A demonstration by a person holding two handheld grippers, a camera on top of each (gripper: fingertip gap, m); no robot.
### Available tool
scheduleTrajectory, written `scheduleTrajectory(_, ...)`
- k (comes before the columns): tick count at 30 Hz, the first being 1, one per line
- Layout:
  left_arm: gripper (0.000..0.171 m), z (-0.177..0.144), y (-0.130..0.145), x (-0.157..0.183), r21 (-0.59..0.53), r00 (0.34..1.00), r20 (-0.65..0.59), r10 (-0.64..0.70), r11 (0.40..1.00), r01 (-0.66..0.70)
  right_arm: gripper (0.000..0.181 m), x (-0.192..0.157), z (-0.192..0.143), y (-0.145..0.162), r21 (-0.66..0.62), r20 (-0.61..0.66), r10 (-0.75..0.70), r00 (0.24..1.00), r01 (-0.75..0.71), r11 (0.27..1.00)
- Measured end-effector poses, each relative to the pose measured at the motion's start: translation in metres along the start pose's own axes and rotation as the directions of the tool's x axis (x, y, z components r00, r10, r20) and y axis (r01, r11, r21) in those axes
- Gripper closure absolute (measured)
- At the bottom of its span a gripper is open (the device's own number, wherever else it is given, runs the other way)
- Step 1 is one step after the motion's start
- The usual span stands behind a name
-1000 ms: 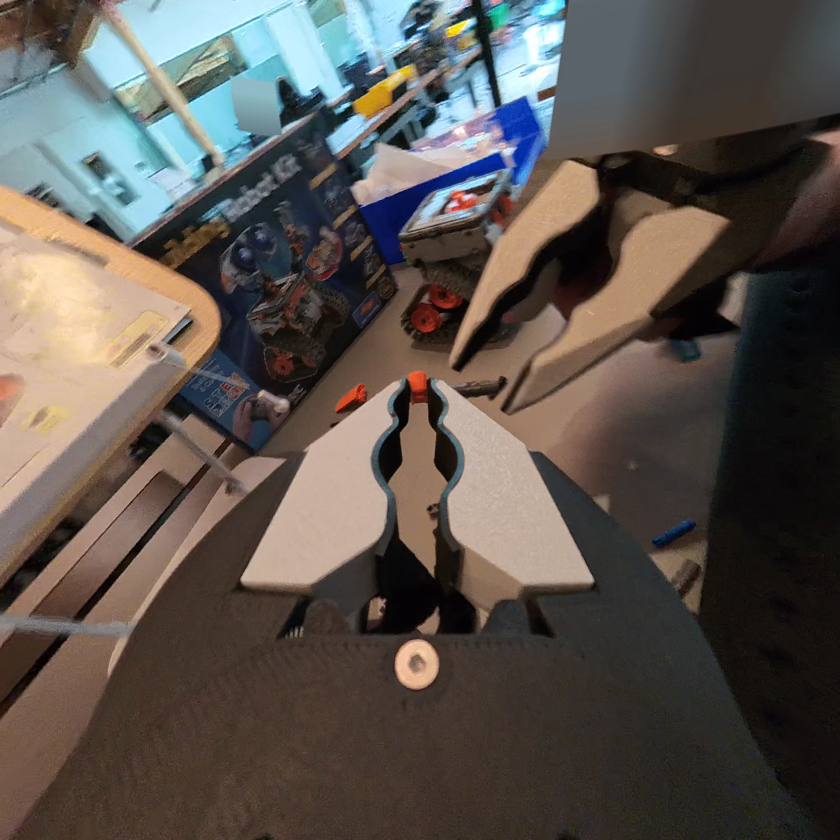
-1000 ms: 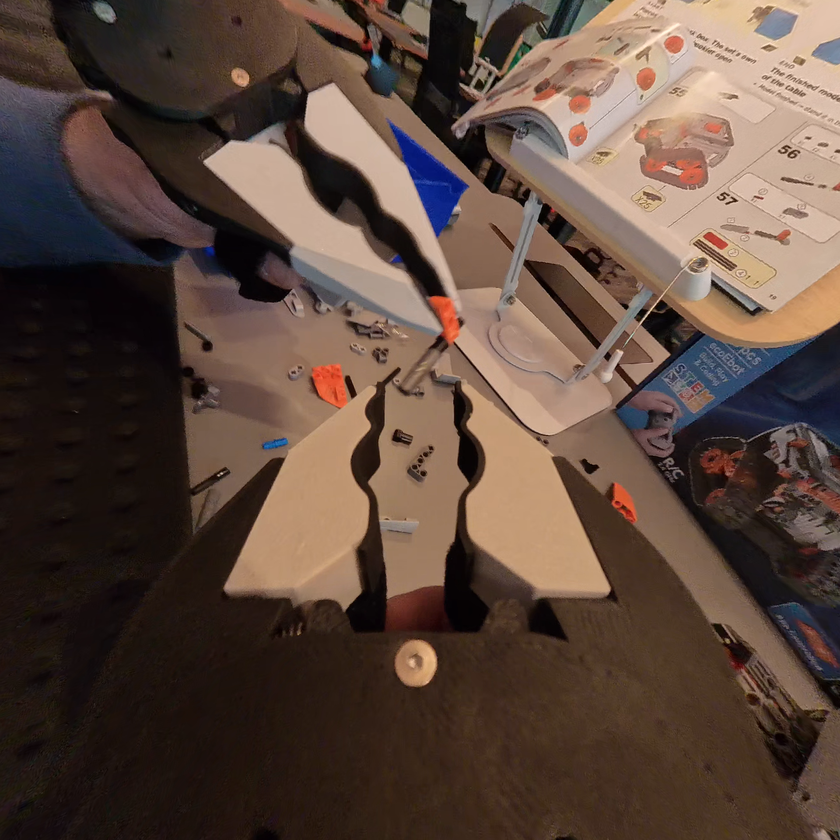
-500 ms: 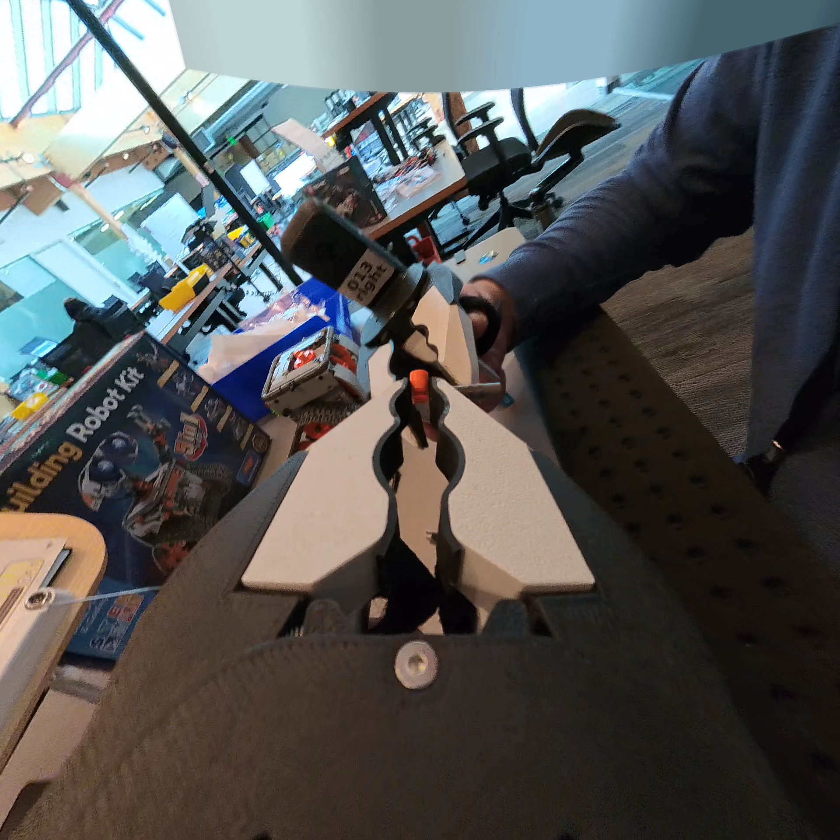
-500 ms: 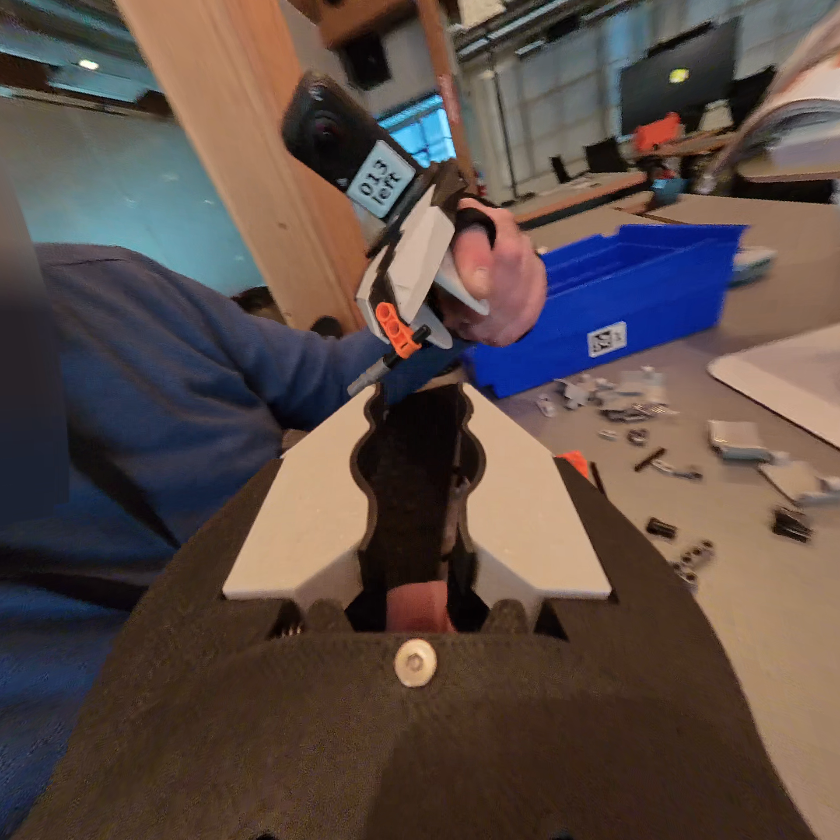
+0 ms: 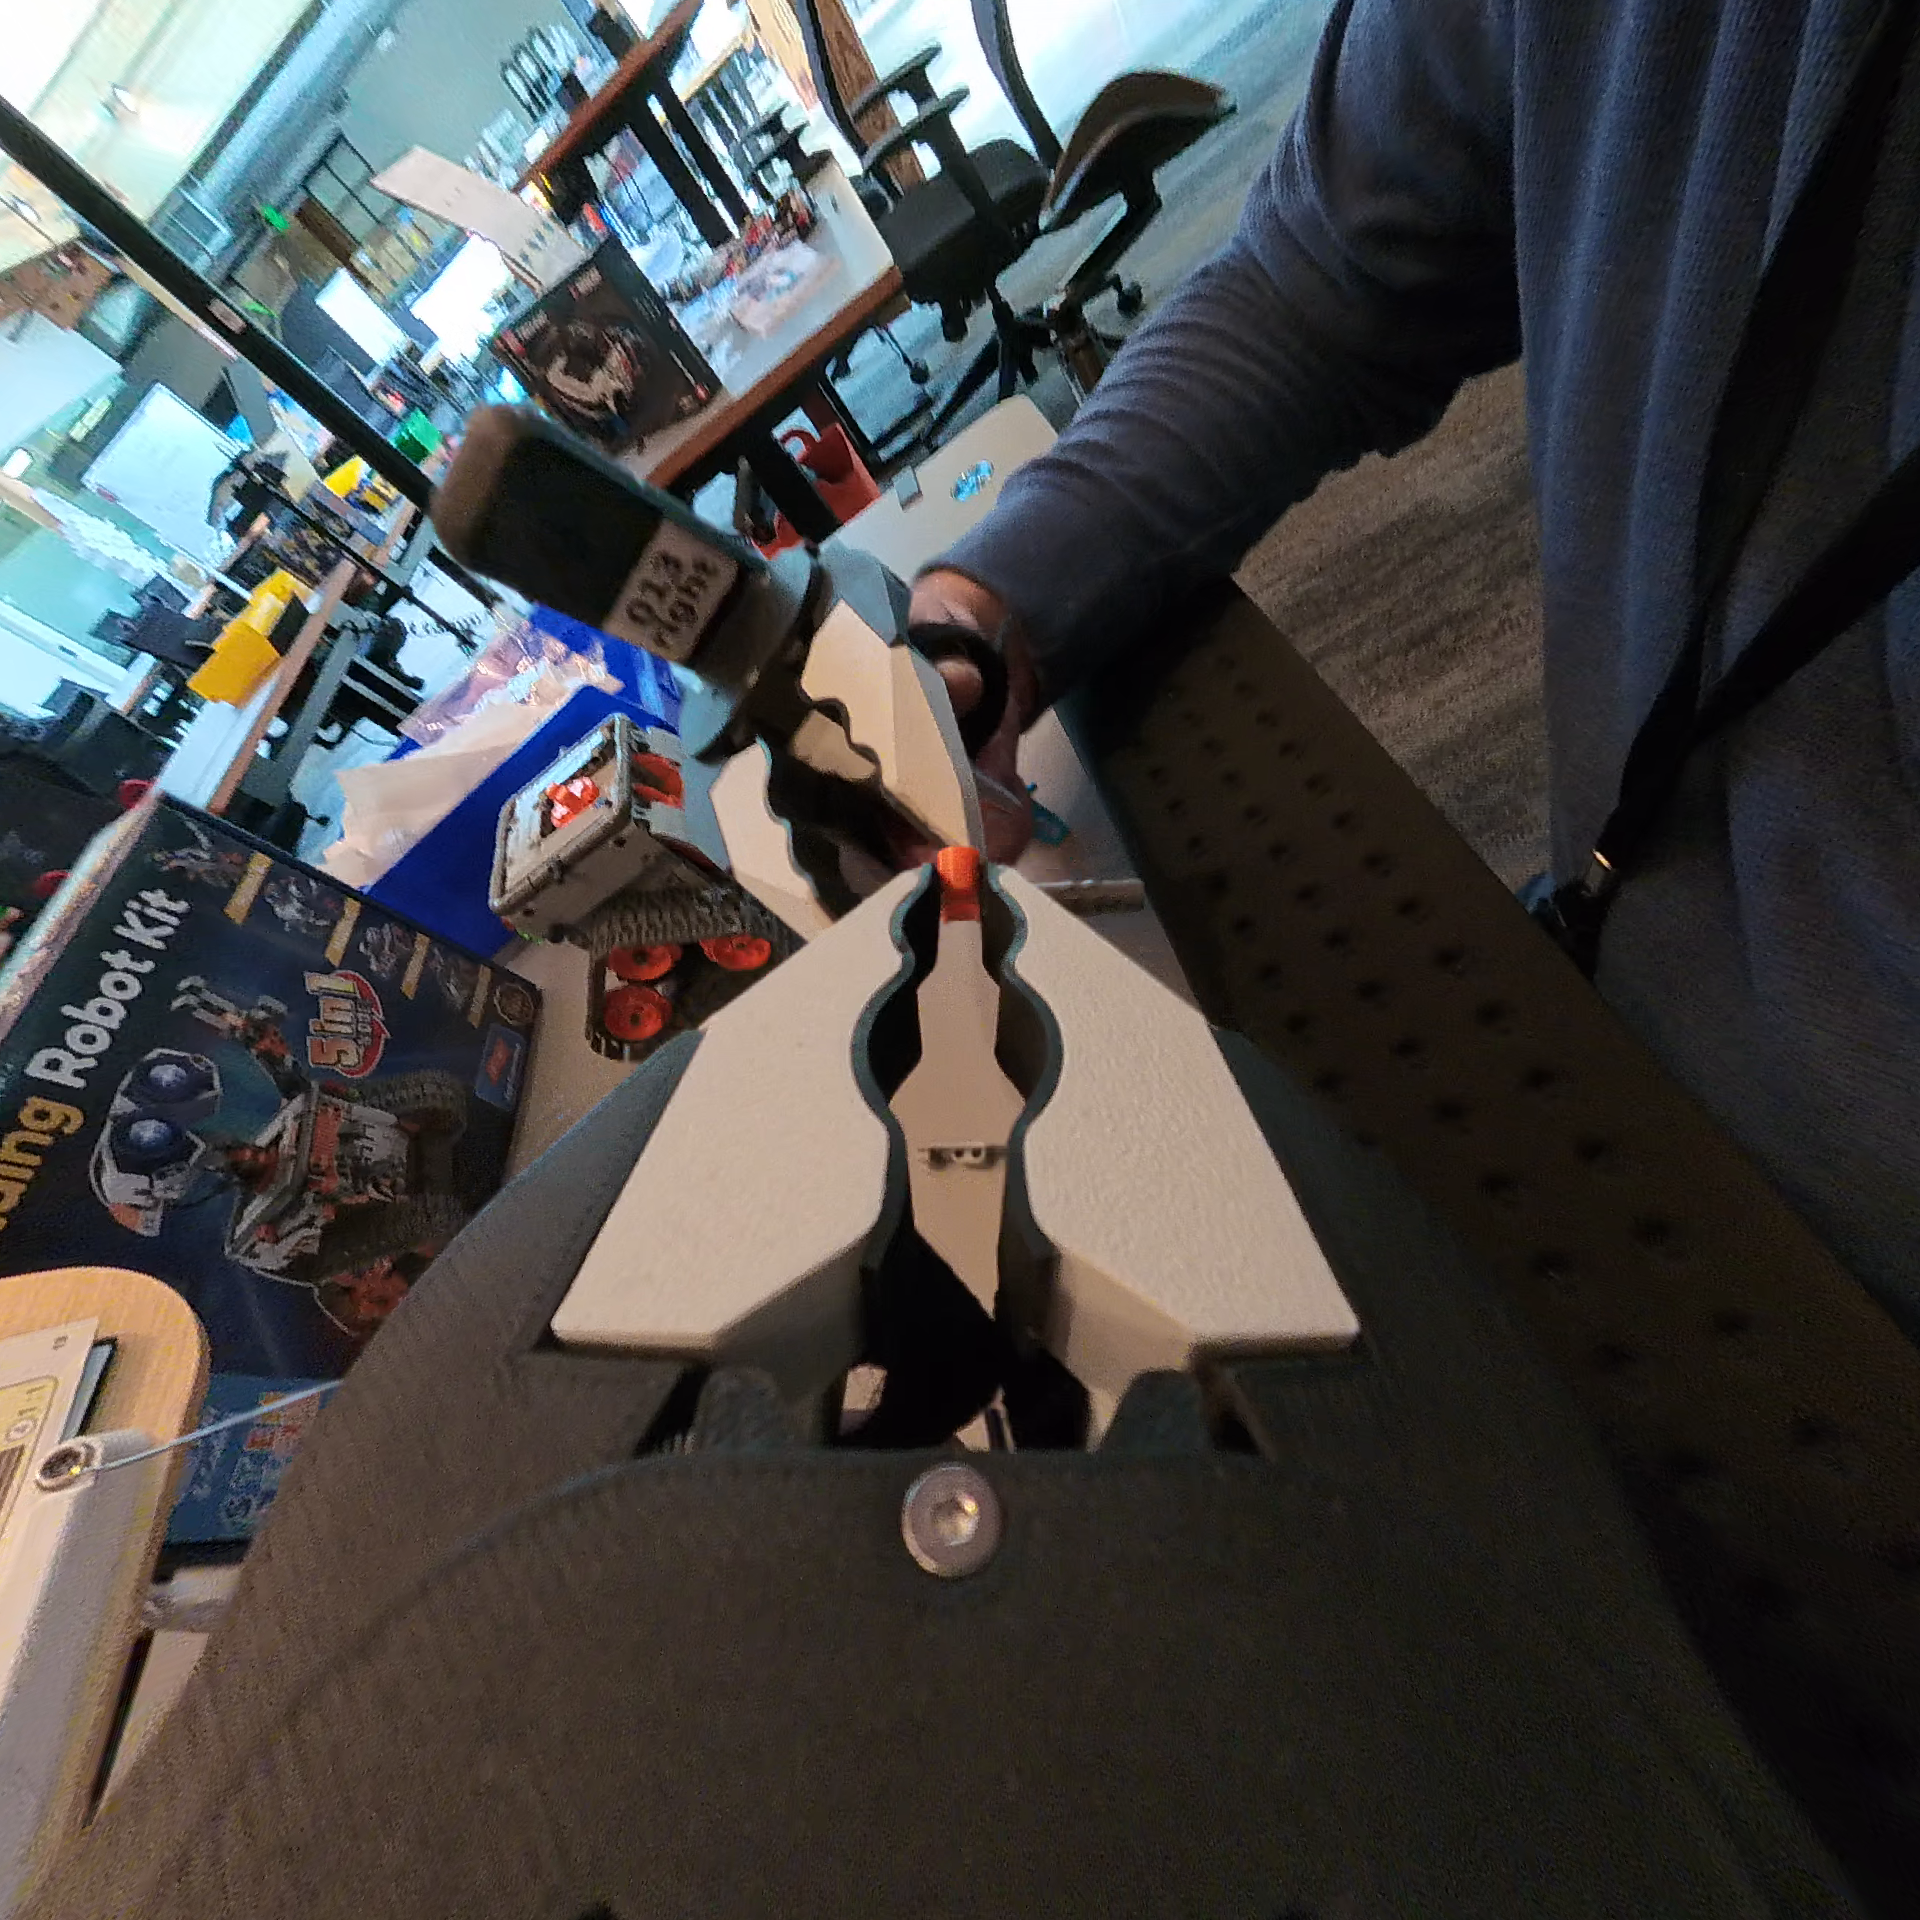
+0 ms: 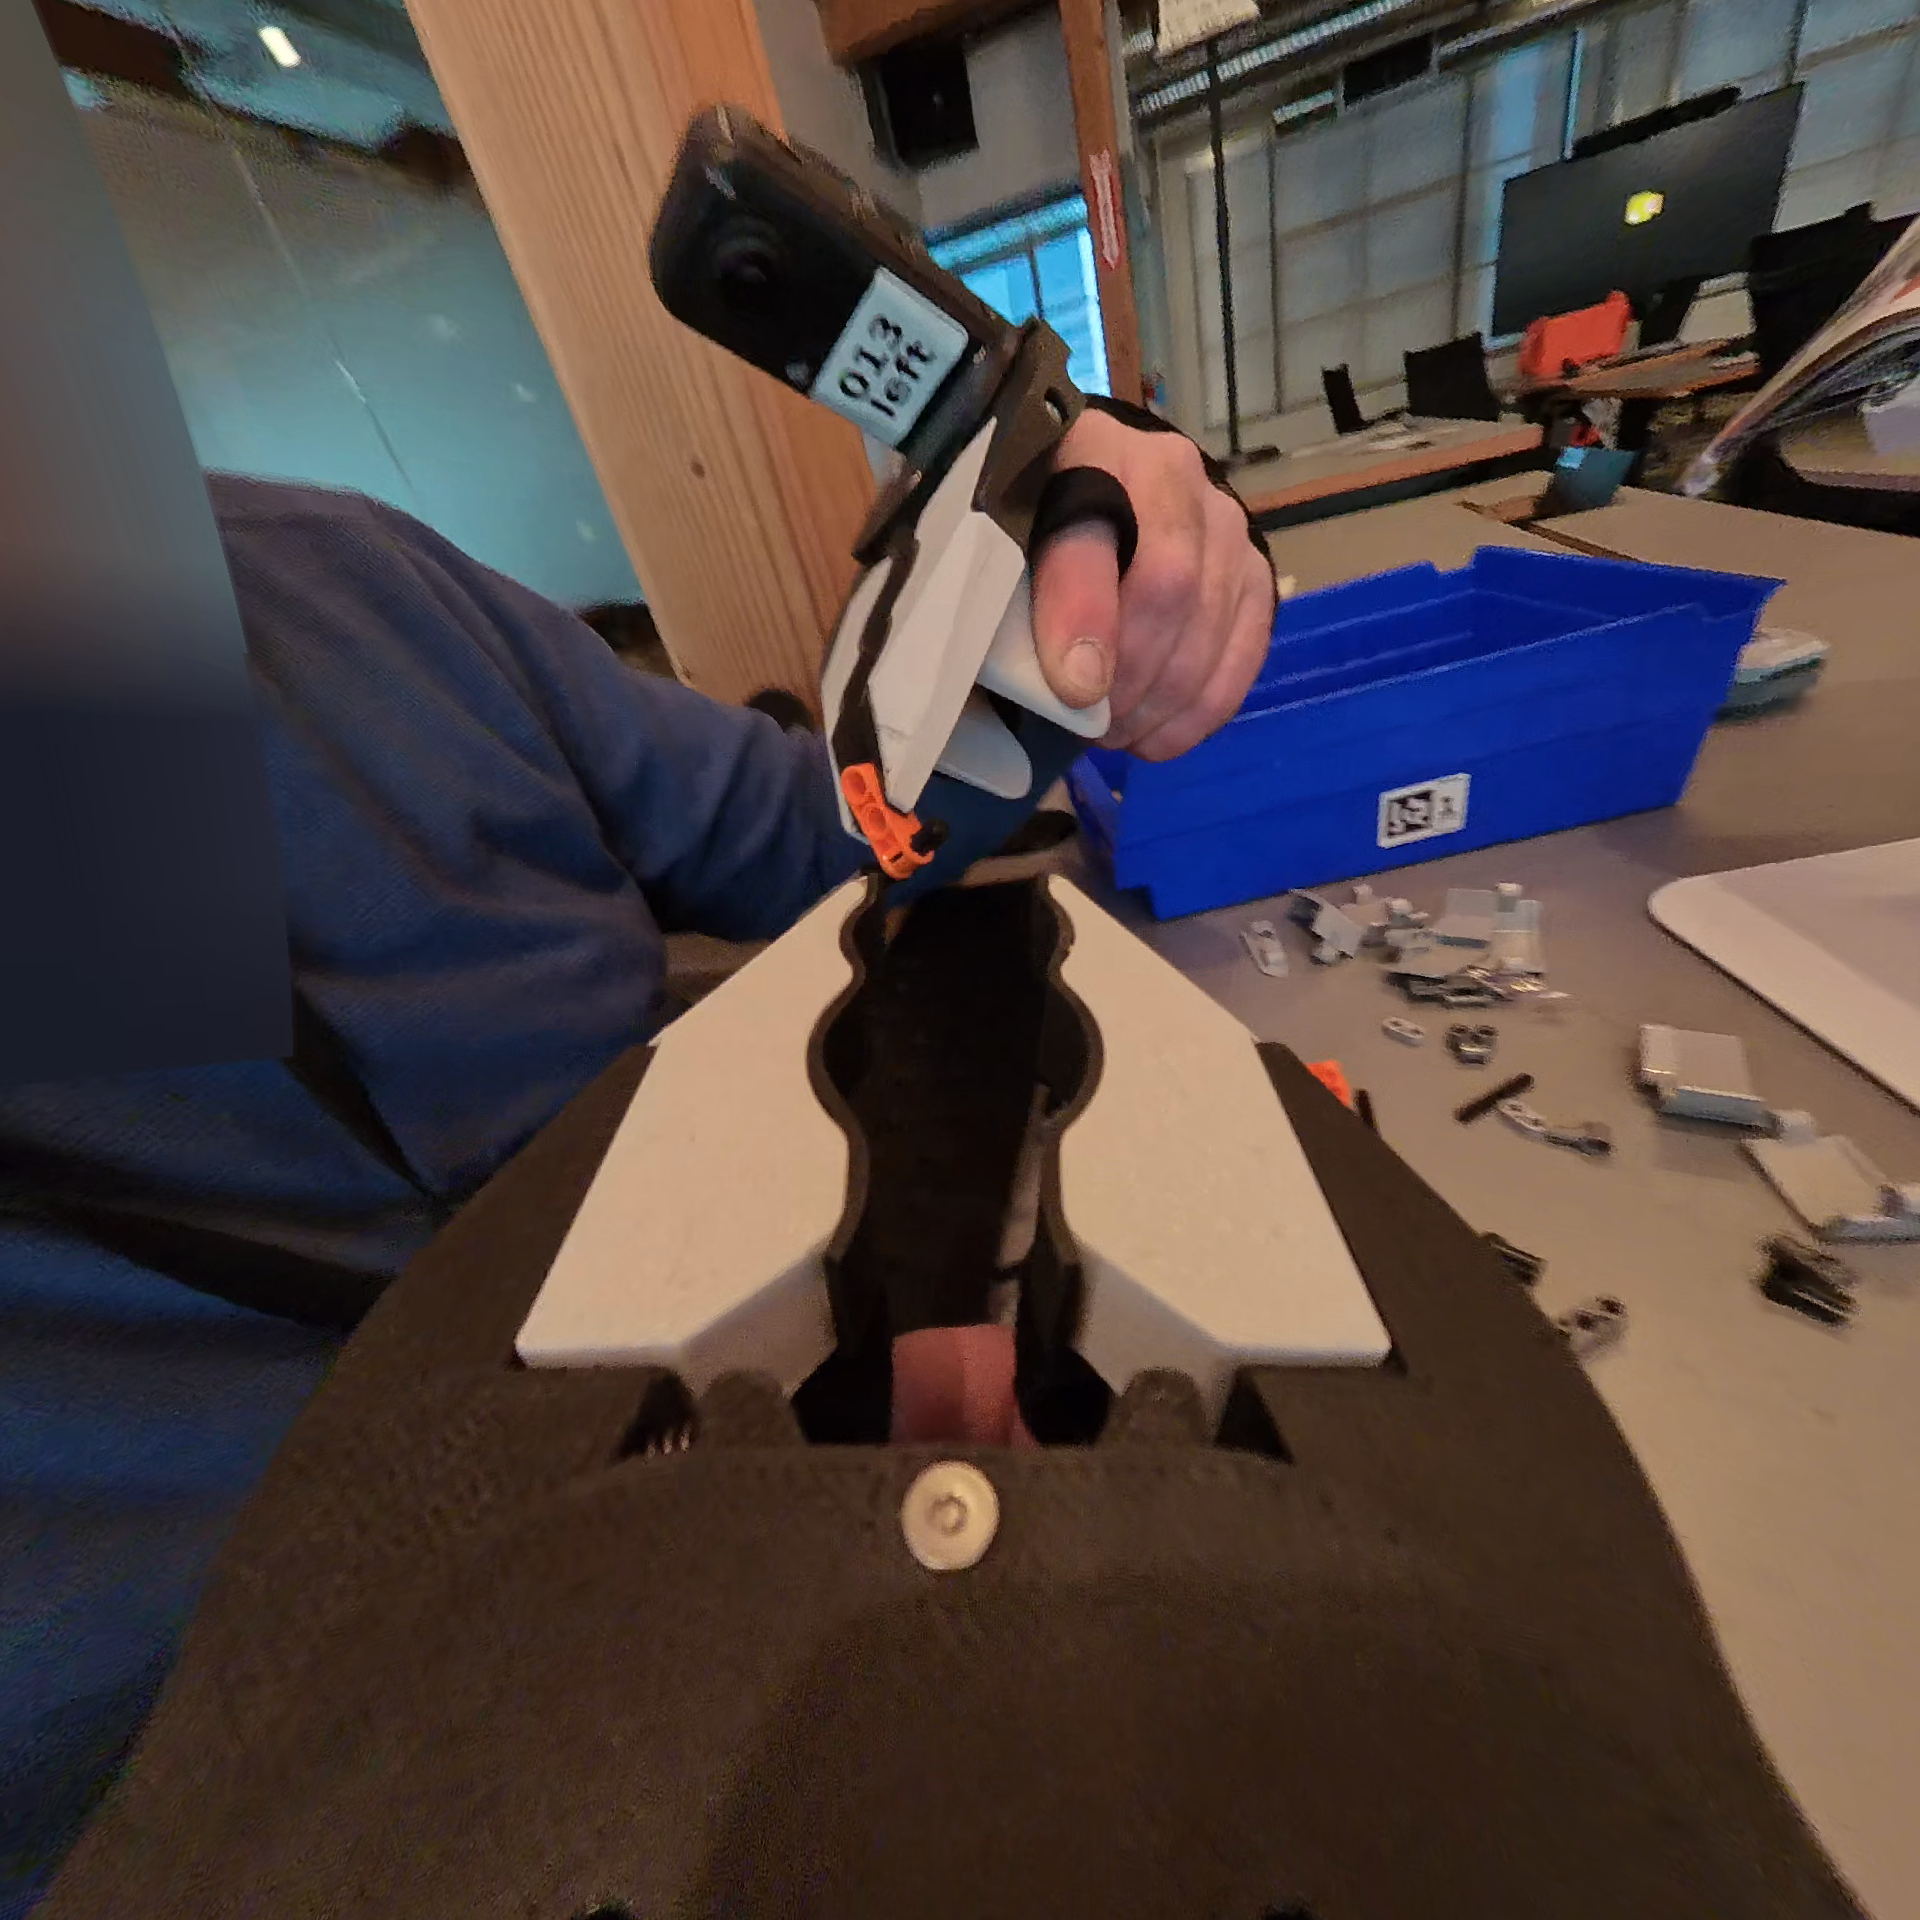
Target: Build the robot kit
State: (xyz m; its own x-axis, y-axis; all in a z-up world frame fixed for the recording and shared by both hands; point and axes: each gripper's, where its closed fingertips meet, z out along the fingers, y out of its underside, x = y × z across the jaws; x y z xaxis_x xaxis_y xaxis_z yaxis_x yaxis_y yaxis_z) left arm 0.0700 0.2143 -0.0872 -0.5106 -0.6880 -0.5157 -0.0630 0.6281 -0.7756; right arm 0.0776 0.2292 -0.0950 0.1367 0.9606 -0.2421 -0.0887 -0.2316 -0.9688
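My left gripper point(image 5: 956, 883) is shut on a small orange building piece point(image 5: 956, 881) pinched at its fingertips. In the right wrist view the left gripper point(image 6: 868, 805) hangs tip-down, held by a hand, with the orange piece point(image 6: 878, 821) and a short black pin on it just above my right gripper's tips. My right gripper point(image 6: 956, 896) is open and empty, its jaws standing apart right under the orange piece. It also shows in the left wrist view point(image 5: 873, 862), directly beyond the left fingertips. A person's blue sleeve point(image 5: 1195, 436) lies behind it.
A blue bin point(image 6: 1455, 727) stands on the grey table, with several loose grey and black parts point(image 6: 1455, 945) in front and a white stand base point(image 6: 1818, 935) at right. A tracked robot model point(image 5: 623, 831), a kit box point(image 5: 239, 1039) and a black perforated mat point(image 5: 1403, 987) lie around. Between my right fingertips and the tracked robot model point(image 5: 623, 831) there is roughly 25 centimetres.
Both grippers rose from the table and tilted towards each other. The left gripper with the orange piece now sits closer to the open right gripper's tips.
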Motion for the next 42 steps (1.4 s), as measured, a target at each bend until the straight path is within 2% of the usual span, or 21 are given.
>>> scheduleTrajectory(3, 0.165, -0.002, 0.018, 0.011, -0.091, 0.999, -0.019, -0.035, 0.995, 0.034, 0.161, 0.021, 0.004, 0.019, -0.158, -0.138, -0.116, 0.984, 0.094, 0.983)
scheduleTrajectory(5, 0.165, -0.006, 0.032, 0.022, -0.155, 0.998, -0.021, -0.063, 0.986, 0.059, 0.163, 0.037, 0.003, 0.041, -0.310, -0.209, -0.207, 0.956, 0.136, 0.941)
scheduleTrajectory(7, 0.165, -0.007, 0.046, 0.035, -0.198, 0.993, -0.036, -0.115, 0.974, 0.106, 0.164, 0.049, 0.006, 0.056, -0.407, -0.242, -0.259, 0.935, 0.145, 0.902)
scheduleTrajectory(11, 0.165, 0.000, 0.086, 0.055, -0.312, 0.982, -0.038, -0.182, 0.936, 0.162, 0.165, 0.055, 0.019, 0.077, -0.496, -0.227, -0.269, 0.936, 0.126, 0.859)
scheduleTrajectory(13, 0.165, 0.003, 0.103, 0.058, -0.368, 0.985, -0.030, -0.171, 0.918, 0.148, 0.166, 0.058, 0.020, 0.086, -0.515, -0.229, -0.265, 0.937, 0.115, 0.849)
scheduleTrajectory(17, 0.165, 0.011, 0.130, 0.058, -0.508, 0.985, -0.001, -0.174, 0.849, 0.149, 0.167, 0.062, 0.020, 0.096, -0.549, -0.236, -0.282, 0.930, 0.112, 0.828)
scheduleTrajectory(19, 0.164, 0.011, 0.149, 0.061, -0.599, 0.987, 0.009, -0.163, 0.789, 0.136, 0.167, 0.062, 0.019, 0.099, -0.558, -0.234, -0.285, 0.930, 0.112, 0.822)
scheduleTrajectory(25, 0.162, 0.014, 0.153, 0.072, -0.587, 0.965, 0.039, -0.259, 0.776, 0.231, 0.168, 0.063, 0.019, 0.110, -0.603, -0.216, -0.307, 0.927, 0.120, 0.788)
scheduleTrajectory(30, 0.162, 0.015, 0.152, 0.073, -0.520, 0.935, 0.102, -0.339, 0.783, 0.341, 0.168, 0.060, 0.020, 0.118, -0.635, -0.186, -0.312, 0.932, 0.128, 0.762)
scheduleTrajectory(36, 0.160, 0.014, 0.156, 0.072, -0.493, 0.917, 0.190, -0.351, 0.774, 0.398, 0.167, 0.054, 0.019, 0.128, -0.679, -0.153, -0.310, 0.938, 0.128, 0.723)
scheduleTrajectory(38, 0.150, 0.012, 0.155, 0.068, -0.477, 0.909, 0.224, -0.352, 0.774, 0.417, 0.168, 0.054, 0.021, 0.128, -0.680, -0.149, -0.311, 0.939, 0.130, 0.721)
scheduleTrajectory(42, 0.144, -0.002, 0.158, 0.061, -0.500, 0.881, 0.327, -0.341, 0.729, 0.467, 0.168, 0.056, 0.021, 0.127, -0.680, -0.151, -0.316, 0.937, 0.134, 0.721)
